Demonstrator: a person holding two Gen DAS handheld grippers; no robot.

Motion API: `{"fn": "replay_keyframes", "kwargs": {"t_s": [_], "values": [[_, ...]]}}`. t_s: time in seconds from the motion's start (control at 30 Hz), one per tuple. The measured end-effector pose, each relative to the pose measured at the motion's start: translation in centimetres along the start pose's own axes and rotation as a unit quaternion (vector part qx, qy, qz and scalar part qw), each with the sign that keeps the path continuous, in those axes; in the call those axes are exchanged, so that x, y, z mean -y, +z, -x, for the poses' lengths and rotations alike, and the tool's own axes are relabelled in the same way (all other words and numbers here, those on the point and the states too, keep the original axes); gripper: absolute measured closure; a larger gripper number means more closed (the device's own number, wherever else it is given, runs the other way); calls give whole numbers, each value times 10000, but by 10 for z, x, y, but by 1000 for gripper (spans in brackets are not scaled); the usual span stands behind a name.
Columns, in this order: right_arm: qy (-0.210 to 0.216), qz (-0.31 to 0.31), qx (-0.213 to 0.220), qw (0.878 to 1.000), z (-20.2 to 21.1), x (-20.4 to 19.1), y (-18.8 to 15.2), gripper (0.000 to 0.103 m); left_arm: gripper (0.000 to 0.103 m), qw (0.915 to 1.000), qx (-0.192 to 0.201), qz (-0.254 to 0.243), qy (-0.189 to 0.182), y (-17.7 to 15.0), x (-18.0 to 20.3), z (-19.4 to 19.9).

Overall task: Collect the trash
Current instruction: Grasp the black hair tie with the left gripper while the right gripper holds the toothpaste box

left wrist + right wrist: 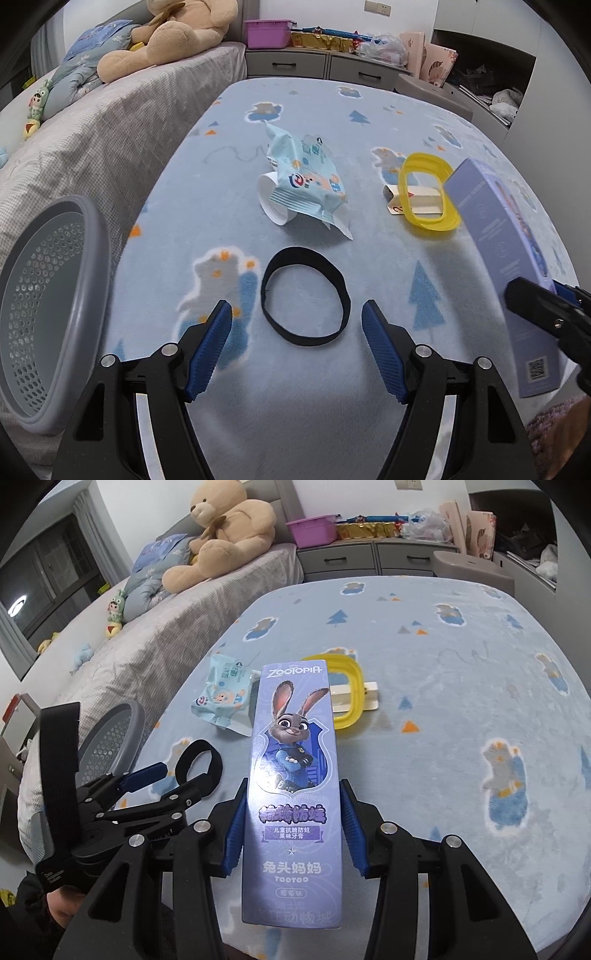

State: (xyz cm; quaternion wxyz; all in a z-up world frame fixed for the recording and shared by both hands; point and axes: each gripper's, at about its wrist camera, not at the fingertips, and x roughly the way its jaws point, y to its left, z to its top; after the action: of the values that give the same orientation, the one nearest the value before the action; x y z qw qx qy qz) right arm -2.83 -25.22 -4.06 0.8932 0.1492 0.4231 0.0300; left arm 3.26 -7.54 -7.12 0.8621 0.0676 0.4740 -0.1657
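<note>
The right gripper [291,830] clamps the purple box [291,775] by its long sides, lifted clear of the blanket [443,664] (likely bound for the grey basket [48,314]). The left gripper [297,325] hangs wide open and empty over the black band [304,297]; wrapper [310,181] and yellow ring [428,195] lie beyond.

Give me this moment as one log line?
right claw: gripping purple box | left claw: open over black band | basket: at left | wrapper, yellow ring: on blanket
</note>
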Motion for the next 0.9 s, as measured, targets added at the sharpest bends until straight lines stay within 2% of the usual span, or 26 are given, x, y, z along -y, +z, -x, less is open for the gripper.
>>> {"fn": "replay_keyframes", "kwargs": {"t_s": [0.33,0.5,0.57,0.67,0.73,0.9], "values": [[-9,-222,70,9997,10,21,0,58,34,9999,-133,14,56,6,8,-18],[-5,-231,78,9997,11,22,0,58,59,9998,-109,33,163,7,5,-17],[0,-228,75,9997,11,22,0,58,76,9998,-112,51,139,7,2,-16],[-6,-206,78,9998,12,21,-1,58,93,9998,-118,37,144,5,-1,-14],[-8,-180,81,9998,12,20,-1,58,97,9998,-113,31,148,4,-3,-11],[7,-103,67,9999,9,11,0,58,97,9997,56,48,239,1,-11,3]]}}
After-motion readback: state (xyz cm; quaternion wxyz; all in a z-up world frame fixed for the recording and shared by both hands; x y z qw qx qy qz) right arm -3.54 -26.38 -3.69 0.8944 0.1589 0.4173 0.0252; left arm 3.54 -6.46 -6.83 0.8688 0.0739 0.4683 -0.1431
